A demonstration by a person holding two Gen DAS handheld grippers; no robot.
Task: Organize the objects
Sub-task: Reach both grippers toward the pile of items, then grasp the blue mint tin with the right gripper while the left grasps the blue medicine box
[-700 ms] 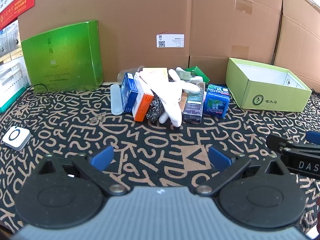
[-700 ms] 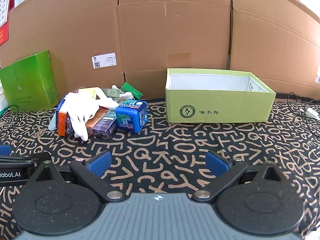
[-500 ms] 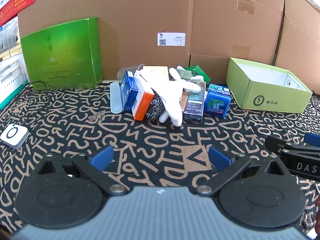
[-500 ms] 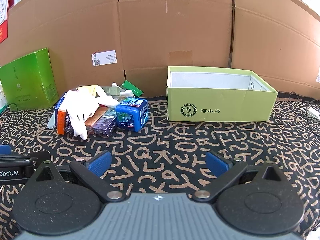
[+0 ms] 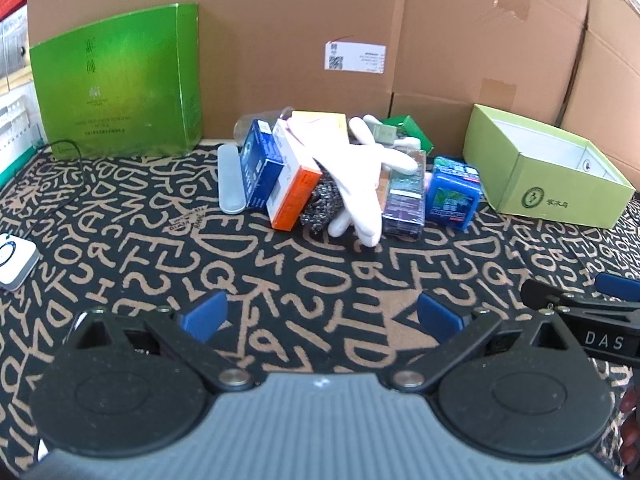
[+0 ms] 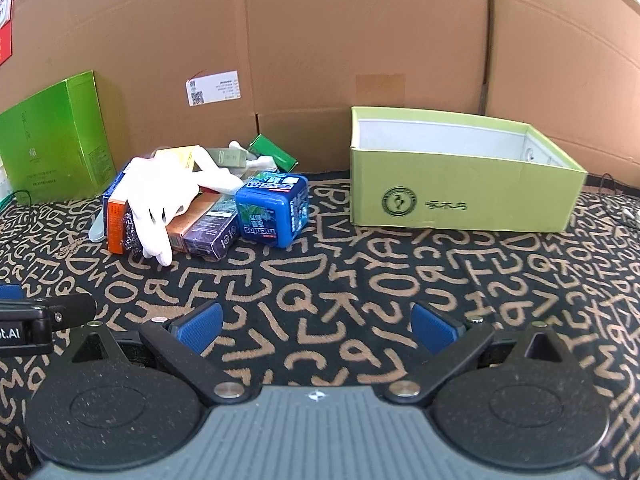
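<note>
Right wrist: white glove [image 6: 158, 200] drapes pile, fingers pointing toward camera.

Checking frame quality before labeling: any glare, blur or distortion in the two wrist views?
Left wrist: sharp, strong fisheye bowing of the cardboard wall, sheen on the tall green box, dark vignette corners. Right wrist: sharp too, even light, soft shadows, Mentos box print legible, light green open box edges curved; no motion blur.
</note>
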